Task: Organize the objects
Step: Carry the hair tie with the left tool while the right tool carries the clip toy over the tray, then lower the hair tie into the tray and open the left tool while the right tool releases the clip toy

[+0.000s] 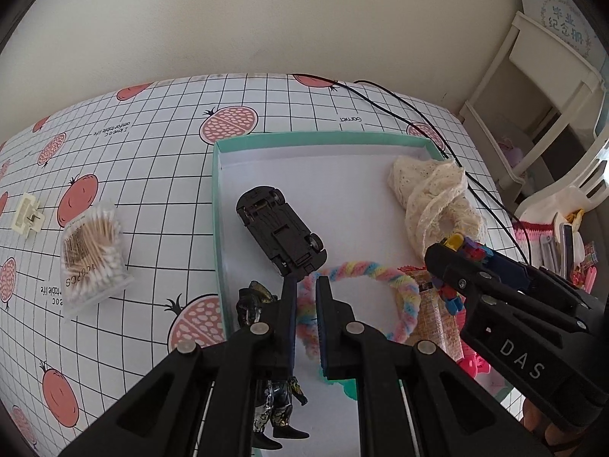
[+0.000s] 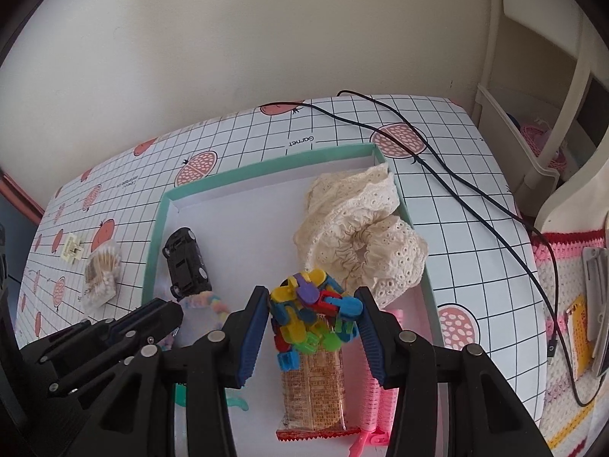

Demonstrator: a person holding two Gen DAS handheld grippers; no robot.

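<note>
A teal-rimmed white box lies on the grid-patterned table. My right gripper is shut on a bundle of colourful plastic clips, held over a snack pack in the box. My left gripper hovers low in the box with its jaws a narrow gap apart. A pastel twisted ring shows through that gap. A dark action figure lies under its left finger. An upturned black toy car sits just ahead.
A cream lace cloth fills the box's far right corner. A pink roller lies beside the snack. Left of the box are a cotton swab tub and a cream clip. A black cable crosses the table's right side.
</note>
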